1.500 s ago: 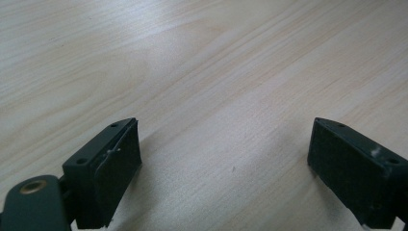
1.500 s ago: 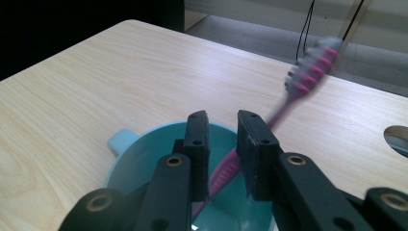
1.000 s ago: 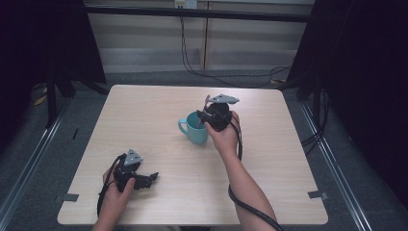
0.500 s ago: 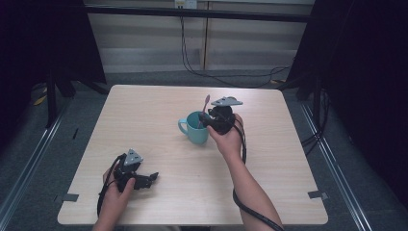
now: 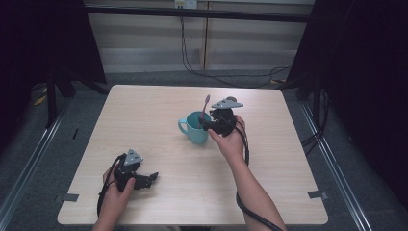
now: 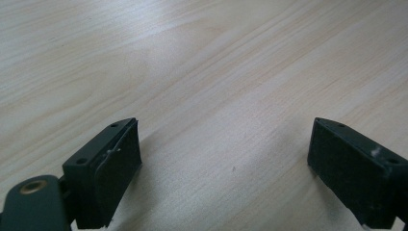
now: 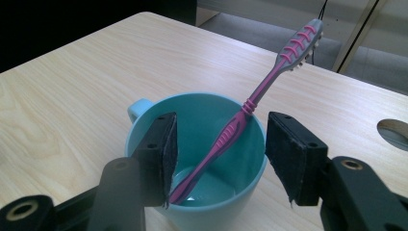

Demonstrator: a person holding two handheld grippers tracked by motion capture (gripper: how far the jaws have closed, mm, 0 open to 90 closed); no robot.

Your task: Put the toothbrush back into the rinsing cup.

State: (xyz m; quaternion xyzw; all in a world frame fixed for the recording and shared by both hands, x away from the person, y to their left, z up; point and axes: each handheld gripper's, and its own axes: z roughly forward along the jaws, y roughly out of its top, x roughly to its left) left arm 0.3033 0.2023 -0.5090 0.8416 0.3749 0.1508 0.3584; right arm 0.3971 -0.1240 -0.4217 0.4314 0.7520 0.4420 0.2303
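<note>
A teal mug point(image 5: 195, 127) point(image 7: 202, 159) stands near the middle of the wooden table point(image 5: 159, 110). A pink and grey toothbrush point(image 5: 205, 107) point(image 7: 260, 91) leans inside it, handle end down, brush head sticking up past the far rim. My right gripper point(image 5: 206, 125) point(image 7: 221, 154) hovers at the mug's right rim, open; its jaws have just been opening and the toothbrush handle stands loose between them, touching neither pad. My left gripper point(image 5: 151, 178) point(image 6: 223, 168) rests low over bare table near the front left, open with nothing between its jaws.
The table's front edge point(image 5: 192, 224) lies close behind the left hand. A round hole point(image 7: 394, 132) in the tabletop shows beyond the mug in the right gripper view. Dark frame posts and cables point(image 5: 192, 48) stand behind the table.
The right gripper's jaws have spread apart and let go of the toothbrush, which now leans in the mug with its head sticking up. The right hand drew back slightly. The left hand has stayed put.
</note>
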